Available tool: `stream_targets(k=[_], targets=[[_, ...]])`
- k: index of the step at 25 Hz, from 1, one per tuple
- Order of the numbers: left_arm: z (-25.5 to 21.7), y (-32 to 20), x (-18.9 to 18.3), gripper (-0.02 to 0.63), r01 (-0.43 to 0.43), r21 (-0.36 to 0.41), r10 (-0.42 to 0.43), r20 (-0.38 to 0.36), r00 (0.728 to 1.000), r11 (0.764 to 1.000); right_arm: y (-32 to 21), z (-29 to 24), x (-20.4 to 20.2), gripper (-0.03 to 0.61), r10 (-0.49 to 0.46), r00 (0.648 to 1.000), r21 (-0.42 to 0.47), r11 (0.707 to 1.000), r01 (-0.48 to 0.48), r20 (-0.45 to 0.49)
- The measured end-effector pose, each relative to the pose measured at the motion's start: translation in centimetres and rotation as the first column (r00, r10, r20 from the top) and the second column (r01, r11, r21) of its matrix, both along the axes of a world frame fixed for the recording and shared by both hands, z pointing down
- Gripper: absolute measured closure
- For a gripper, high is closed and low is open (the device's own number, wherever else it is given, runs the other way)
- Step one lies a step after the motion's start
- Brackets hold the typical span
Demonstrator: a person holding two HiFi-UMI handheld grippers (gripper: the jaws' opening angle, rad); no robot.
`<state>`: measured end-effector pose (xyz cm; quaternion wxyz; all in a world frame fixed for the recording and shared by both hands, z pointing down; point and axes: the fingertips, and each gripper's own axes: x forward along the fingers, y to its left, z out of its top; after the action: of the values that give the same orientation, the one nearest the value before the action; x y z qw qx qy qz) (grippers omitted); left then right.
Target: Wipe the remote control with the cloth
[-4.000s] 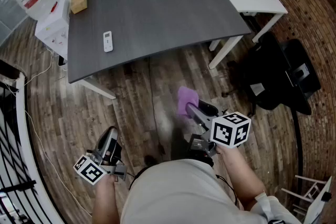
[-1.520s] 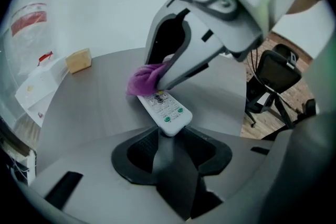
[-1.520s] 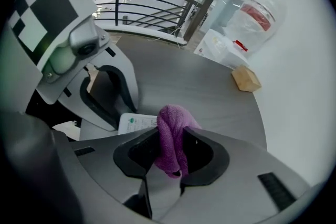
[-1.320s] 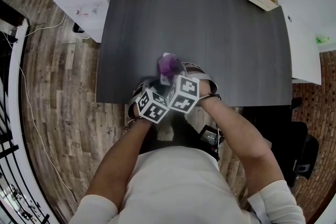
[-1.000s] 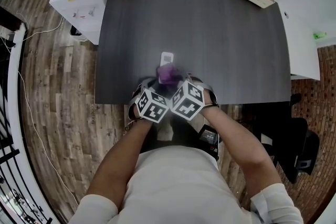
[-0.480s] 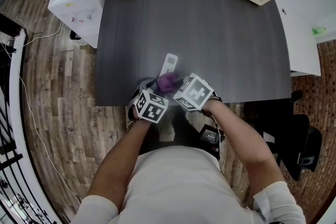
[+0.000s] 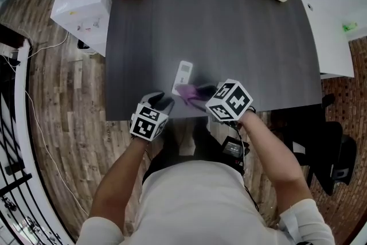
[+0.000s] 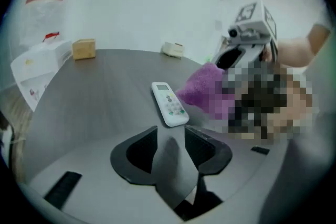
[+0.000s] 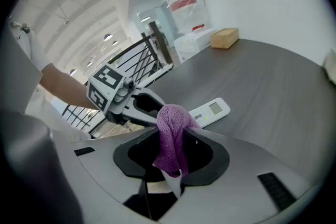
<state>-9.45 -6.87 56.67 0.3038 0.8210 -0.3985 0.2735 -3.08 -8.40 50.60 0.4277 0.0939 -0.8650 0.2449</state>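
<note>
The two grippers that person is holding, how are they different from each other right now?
The left gripper has its jaws apart with nothing between them; the right gripper is shut on a purple cloth. The left gripper sits short of the remote control; the right gripper holds the cloth by the remote's near end. Both have the same black two-jaw build.

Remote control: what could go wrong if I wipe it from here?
1. The left gripper is open and off the remote control, which lies loose on the table; a wipe may push it along.
2. The cloth is bunched in the right gripper with little sticking out, so the gripper itself might scrape the remote control.
</note>
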Motion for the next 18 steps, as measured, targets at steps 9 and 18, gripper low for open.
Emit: stream_targets(k=[9, 18], targets=[[-1.7, -4.7, -0.6, 0.454, 0.113, -0.124, -0.141, -0.240, 0.961, 0.986, -3.8, 3.4, -0.5, 0.446, 0.024, 0.982, 0.317, 0.948, 0.038, -0.188], [0.4, -6.3, 3.0, 0.454, 0.040, -0.260, -0.110, -0.258, 0.960, 0.965, -4.2, 5.3, 1.9, 0.446, 0.226, 0.970, 0.137, 0.967, -0.214, -0.083]])
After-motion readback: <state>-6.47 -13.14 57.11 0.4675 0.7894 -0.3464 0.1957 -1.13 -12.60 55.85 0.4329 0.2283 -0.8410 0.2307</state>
